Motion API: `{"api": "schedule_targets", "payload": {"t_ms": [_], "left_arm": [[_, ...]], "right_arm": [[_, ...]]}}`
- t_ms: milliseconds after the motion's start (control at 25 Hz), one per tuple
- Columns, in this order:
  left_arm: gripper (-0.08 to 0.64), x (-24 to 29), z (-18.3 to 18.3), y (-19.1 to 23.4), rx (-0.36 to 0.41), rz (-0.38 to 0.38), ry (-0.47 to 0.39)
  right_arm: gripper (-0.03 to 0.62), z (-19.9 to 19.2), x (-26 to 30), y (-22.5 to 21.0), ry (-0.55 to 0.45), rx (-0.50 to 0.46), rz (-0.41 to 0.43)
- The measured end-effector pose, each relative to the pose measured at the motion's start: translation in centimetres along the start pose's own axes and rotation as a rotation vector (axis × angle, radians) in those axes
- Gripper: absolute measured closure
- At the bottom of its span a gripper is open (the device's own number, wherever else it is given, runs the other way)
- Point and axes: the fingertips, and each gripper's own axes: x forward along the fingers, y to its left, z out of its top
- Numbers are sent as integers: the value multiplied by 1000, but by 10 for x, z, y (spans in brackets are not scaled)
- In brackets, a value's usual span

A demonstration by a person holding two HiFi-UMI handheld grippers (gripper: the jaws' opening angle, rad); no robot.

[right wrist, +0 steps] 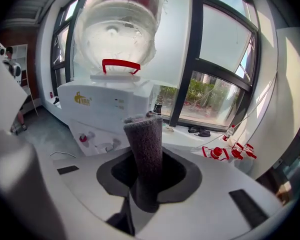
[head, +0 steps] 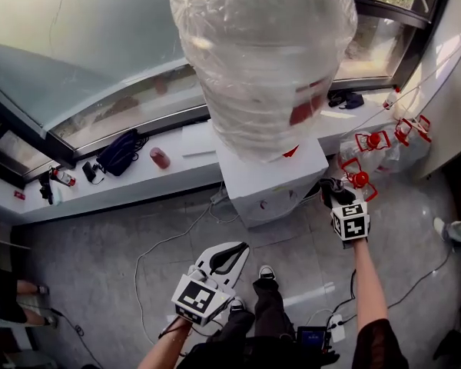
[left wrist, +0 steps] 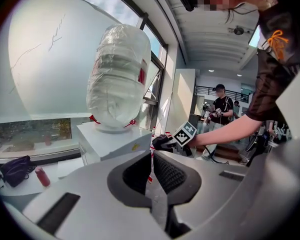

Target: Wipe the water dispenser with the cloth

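Cloth (right wrist: pixel 145 139) in right hand-held gripper (right wrist: pixel 148 170) near dispenser (right wrist: pixel 102 104)

Tallied by kind.
One water dispenser (head: pixel 273 187), one cloth (right wrist: pixel 146 149), two grippers: left gripper (left wrist: pixel 151 160), right gripper (head: pixel 334 193); on the windowsill (head: pixel 127 184), one black bag (head: pixel 121 152), one red bottle (head: pixel 160 157).

Open floor (head: pixel 115 267) fronts the water dispenser (head: pixel 270 184); the window ledge (head: pixel 138 181) blocks behind, red-handled bottles (head: pixel 373 146) crowd one flank.

Water dispenser (head: pixel 270 181) on floor (head: pixel 100 267), backed against sill (head: pixel 77 194); bottle (head: pixel 261 60) atop it. My right gripper (head: pixel 332 191), cloth (right wrist: pixel 146 154) between its jaws, at its right; my left gripper (head: pixel 238 249) before it.
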Motion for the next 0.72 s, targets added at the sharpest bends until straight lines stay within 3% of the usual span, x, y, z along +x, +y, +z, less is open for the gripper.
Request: {"api": "schedule_targets", "payload": {"t_ms": [320, 720], "left_arm": [[532, 20, 2, 5, -19, -7, -45], [532, 32, -16, 8, 36, 4, 2]], "right_arm": [[489, -43, -2, 66, 6, 15, 116], [489, -86, 27, 170, 20, 23, 296]]}}
